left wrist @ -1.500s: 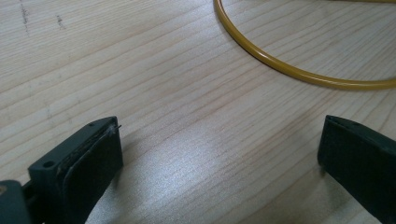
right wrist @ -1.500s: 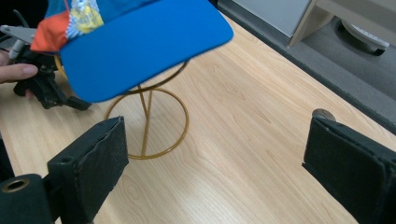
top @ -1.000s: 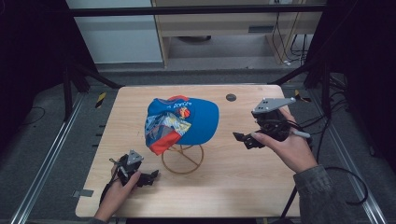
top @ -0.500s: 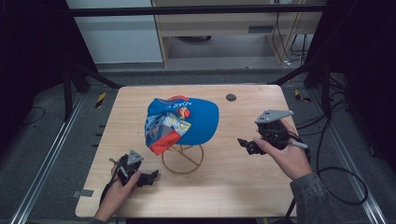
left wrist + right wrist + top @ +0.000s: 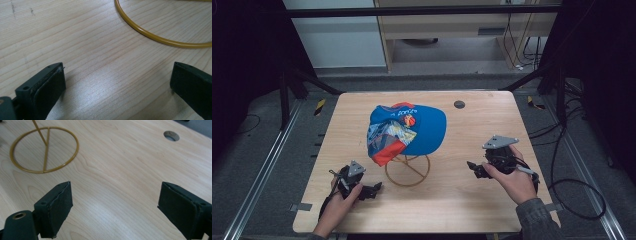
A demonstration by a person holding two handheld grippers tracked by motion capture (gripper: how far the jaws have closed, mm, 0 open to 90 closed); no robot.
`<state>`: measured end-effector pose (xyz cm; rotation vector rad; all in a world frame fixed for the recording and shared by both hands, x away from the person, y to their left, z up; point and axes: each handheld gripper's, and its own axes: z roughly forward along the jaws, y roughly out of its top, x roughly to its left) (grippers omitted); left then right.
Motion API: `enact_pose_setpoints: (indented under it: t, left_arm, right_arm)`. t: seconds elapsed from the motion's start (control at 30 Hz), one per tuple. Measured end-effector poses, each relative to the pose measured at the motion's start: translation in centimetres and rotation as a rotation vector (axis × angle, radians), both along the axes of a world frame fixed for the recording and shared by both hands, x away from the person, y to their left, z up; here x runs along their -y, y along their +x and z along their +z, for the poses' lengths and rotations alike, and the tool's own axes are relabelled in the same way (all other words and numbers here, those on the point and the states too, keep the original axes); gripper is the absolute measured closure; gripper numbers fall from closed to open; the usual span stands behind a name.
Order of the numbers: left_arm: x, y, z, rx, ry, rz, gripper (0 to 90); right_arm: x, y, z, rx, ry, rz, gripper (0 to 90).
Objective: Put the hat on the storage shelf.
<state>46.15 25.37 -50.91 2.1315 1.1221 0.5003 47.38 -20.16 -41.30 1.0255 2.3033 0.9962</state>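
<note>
Two grippers rest low on the table (image 5: 492, 200) in the high view, left gripper (image 5: 371, 190) at 7 o'clock and right gripper (image 5: 473, 168) at 4 o'clock of the blue cap (image 5: 412, 131), which sits draped on a yellow wire stand (image 5: 407, 170) near table centre; soft and light by my judgement, best pinched at the stiffer brim or crown edge. Left gripper view: jaws wide apart over bare wood, stand's ring (image 5: 160, 40) at 1 o'clock, nothing held. Right gripper view: jaws also spread and empty, ring base (image 5: 45, 150) at 10 o'clock, a table hole (image 5: 171, 135) at 1 o'clock.
</note>
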Motion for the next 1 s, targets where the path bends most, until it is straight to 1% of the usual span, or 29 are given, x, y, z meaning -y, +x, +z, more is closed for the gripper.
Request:
enact_pose_setpoints:
  t: [0.03, 0.07, 0.1, 0.13, 0.17, 0.2, 0.23, 0.27, 0.3, 0.37, 0.47, 0.53, 0.6, 0.8, 0.87, 1.0]
  left_arm:
    - [0.0, 0.0, 0.0, 0.000, 0.000, 0.000, 0.0]
    - [0.0, 0.0, 0.0, 0.000, 0.000, 0.000, 0.0]
    - [0.0, 0.0, 0.0, 0.000, -0.001, 0.001, 0.0]
    - [0.0, 0.0, 0.0, 0.000, -0.001, 0.001, 0.0]
    - [0.0, 0.0, 0.0, 0.000, -0.001, 0.001, 0.0]
    - [0.0, 0.0, 0.0, 0.000, -0.001, 0.001, 0.0]
    - [0.0, 0.0, 0.0, 0.000, -0.001, 0.001, 0.0]
    - [0.0, 0.0, 0.0, 0.000, -0.001, 0.001, 0.0]
    - [0.0, 0.0, 0.0, 0.000, -0.001, 0.001, 0.0]
    - [0.0, 0.0, 0.0, 0.000, -0.001, 0.001, 0.0]
    - [0.0, 0.0, 0.0, 0.000, -0.001, 0.001, 0.0]
    - [0.0, 0.0, 0.0, 0.000, -0.002, 0.001, 0.0]
    - [0.0, 0.0, 0.0, 0.000, -0.003, 0.002, 0.0]
    - [0.0, 0.0, 0.0, 0.000, 0.004, -0.003, 0.0]
    - [0.0, 0.0, 0.0, 0.000, 0.005, -0.003, 0.0]
    - [0.0, 0.0, 0.0, 0.000, 0.005, -0.002, 0.0]
  right_arm:
    - [0.0, 0.0, -0.3, -0.003, 0.001, -0.002, 12.8]
    - [0.0, 0.0, -0.3, -0.003, 0.001, -0.002, 12.8]
    - [0.0, -0.1, -1.0, -0.012, -0.004, -0.004, 12.8]
    - [0.0, -0.1, -1.3, -0.017, -0.005, -0.006, 13.0]
    - [0.0, -0.1, -1.3, -0.017, -0.005, -0.006, 13.0]
    - [-0.1, -0.2, -2.0, -0.023, -0.007, -0.013, 13.7]
    - [-0.1, -0.2, -2.0, -0.023, -0.007, -0.013, 13.7]
    - [-0.2, -0.4, -2.6, -0.028, -0.002, -0.016, 13.7]
    - [-0.2, -0.4, -2.6, -0.028, -0.002, -0.016, 13.7]
    - [-0.2, -0.5, -3.2, -0.042, 0.007, -0.013, 13.6]
    - [-0.2, -0.7, -3.9, -0.048, 0.000, -0.009, 13.6]
    - [-0.1, -0.9, -4.5, -0.064, 0.009, -0.020, 13.6]
    - [0.1, -0.9, -5.1, -0.065, 0.009, -0.025, 13.6]
    - [0.9, -0.8, -6.7, -0.082, 0.022, -0.066, 13.4]
    - [1.0, -0.8, -7.3, -0.094, 0.020, -0.090, 13.0]
    - [1.3, -0.6, -8.4, -0.113, 0.016, -0.121, 11.8]
